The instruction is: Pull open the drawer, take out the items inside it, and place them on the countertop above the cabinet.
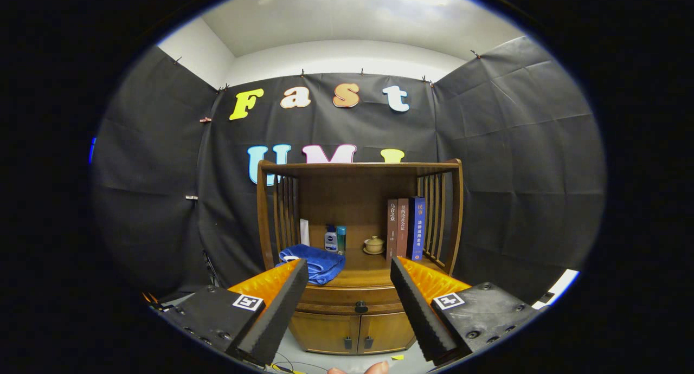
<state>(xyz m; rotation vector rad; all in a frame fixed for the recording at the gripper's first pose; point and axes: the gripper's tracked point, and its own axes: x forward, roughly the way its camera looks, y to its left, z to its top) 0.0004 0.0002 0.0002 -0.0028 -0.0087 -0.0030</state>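
Drawer (355,300) closed, knob (361,307) centred on front, directly under countertop (362,276) of cabinet (358,330). Gripper (349,273) ahead of drawer, well apart; fingers spread wide, holding nothing, knob framed between them. On countertop above drawer: blue towel (314,261), bottles (335,238), lidded cup (374,245), books (405,227).

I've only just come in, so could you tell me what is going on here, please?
A person is aiming a hand-held gripper at a wooden cabinet. Its fingers are spread open and hold nothing. The drawer sits shut beyond them, its knob showing between them. On the countertop lie a blue towel, bottles, a small pot and books.
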